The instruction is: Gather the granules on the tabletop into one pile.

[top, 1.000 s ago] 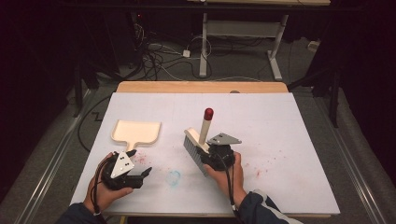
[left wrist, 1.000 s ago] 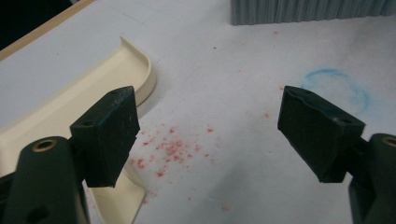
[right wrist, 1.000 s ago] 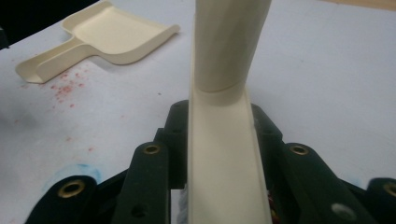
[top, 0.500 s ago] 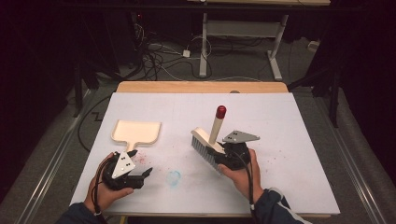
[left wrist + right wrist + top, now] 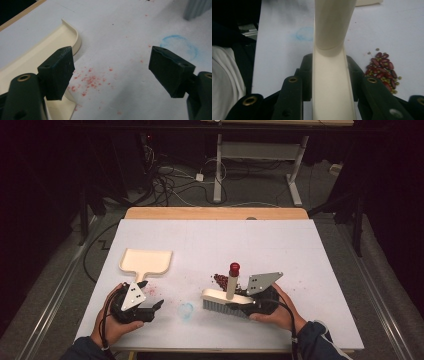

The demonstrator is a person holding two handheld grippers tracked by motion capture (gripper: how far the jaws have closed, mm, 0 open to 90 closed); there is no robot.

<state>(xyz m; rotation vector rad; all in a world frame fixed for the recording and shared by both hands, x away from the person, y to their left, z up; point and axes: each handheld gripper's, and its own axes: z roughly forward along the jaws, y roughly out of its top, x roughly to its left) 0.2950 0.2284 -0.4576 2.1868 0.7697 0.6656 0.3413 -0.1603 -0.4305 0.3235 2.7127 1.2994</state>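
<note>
Apparently we're seeing sweep-up barely begun. Tabletop (image 5: 320, 255) carrying cream dustpan (image 5: 147, 261), lying empty, well apart from pile. Brush (image 5: 226, 296) sitting just beside beans (image 5: 220, 280), right gripper (image 5: 329, 82) clamping its back. Left gripper (image 5: 110, 72) gaping wide, holding nothing, beside dustpan handle. Beans remaining unswept.

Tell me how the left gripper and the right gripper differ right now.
The left gripper is open with nothing between its jaws; the right gripper is shut on the brush. The left gripper sits by the dustpan handle; the right gripper sits beside the beans. Both are hand-held low over the white table.
</note>
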